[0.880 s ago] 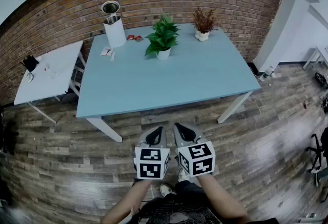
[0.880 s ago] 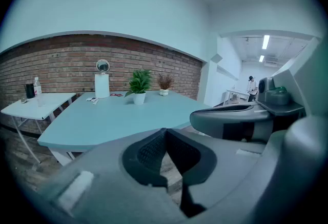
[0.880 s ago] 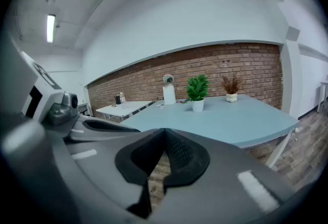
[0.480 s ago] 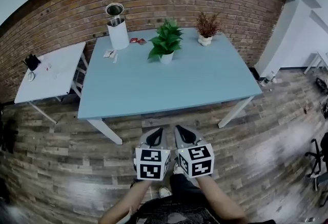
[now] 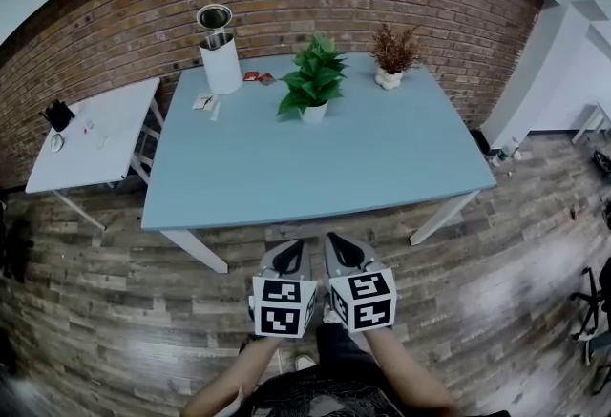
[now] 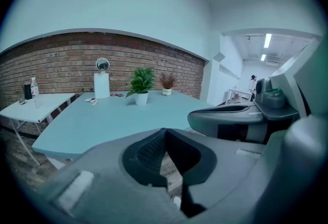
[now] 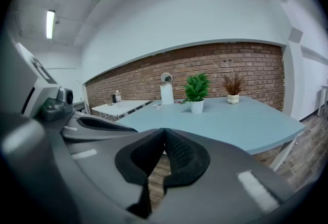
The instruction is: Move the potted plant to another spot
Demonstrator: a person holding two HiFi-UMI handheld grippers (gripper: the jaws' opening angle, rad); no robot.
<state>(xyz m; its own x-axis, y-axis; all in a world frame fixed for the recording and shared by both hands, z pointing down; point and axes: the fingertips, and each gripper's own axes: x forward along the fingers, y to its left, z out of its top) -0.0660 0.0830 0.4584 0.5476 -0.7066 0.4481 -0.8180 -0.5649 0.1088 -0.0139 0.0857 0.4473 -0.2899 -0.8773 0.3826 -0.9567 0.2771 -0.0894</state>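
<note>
While left gripper [image 5: 292, 247] and right gripper [image 5: 336, 242] hang closed, empty, potted plant [image 5: 312, 81] stands upright between white canister [image 5: 221, 57] and dried plant [image 5: 393, 55].

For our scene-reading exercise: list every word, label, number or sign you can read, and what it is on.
No text can be read.
Marker cubes: black-and-white square patterns, no letters.
Small cards on the blue table: too small to read.
</note>
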